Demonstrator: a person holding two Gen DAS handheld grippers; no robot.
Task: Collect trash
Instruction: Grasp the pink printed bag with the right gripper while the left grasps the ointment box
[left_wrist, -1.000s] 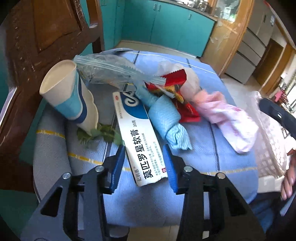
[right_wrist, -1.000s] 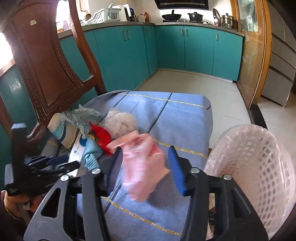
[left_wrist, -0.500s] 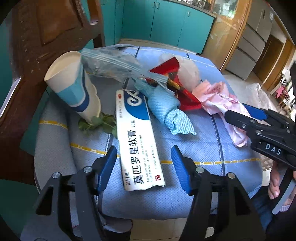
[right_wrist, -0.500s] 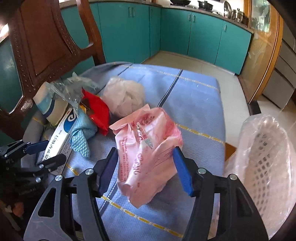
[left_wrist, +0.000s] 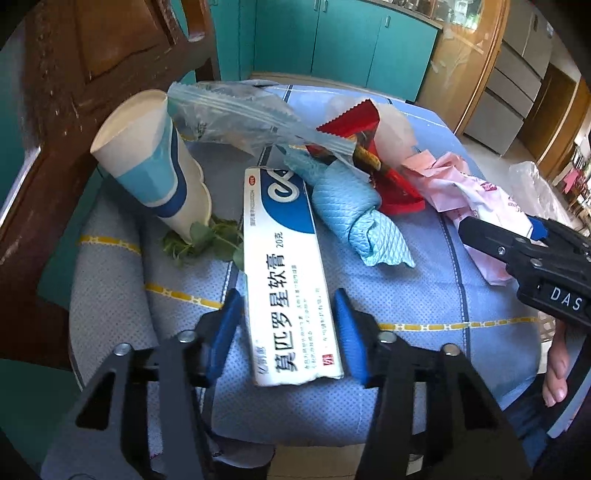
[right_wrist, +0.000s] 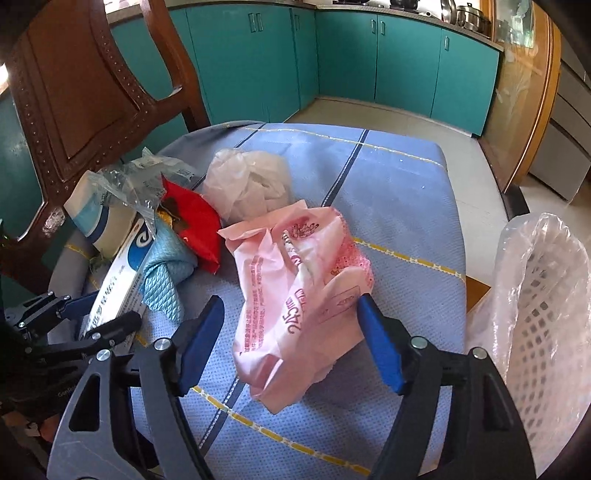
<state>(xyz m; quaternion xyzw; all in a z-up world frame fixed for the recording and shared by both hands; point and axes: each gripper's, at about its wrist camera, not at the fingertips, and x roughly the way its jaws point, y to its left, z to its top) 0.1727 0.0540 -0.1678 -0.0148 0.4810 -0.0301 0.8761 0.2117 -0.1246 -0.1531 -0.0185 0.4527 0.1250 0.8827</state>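
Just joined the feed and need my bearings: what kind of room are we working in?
Most likely a home kitchen or dining area. Teal cabinets run along the wall with pots on the counter, and the trash lies on a cloth-covered surface beside a carved wooden chair.

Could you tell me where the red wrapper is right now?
On the cushion mid-pile in both views, the red wrapper lies between the blue cloth and the pink bag.
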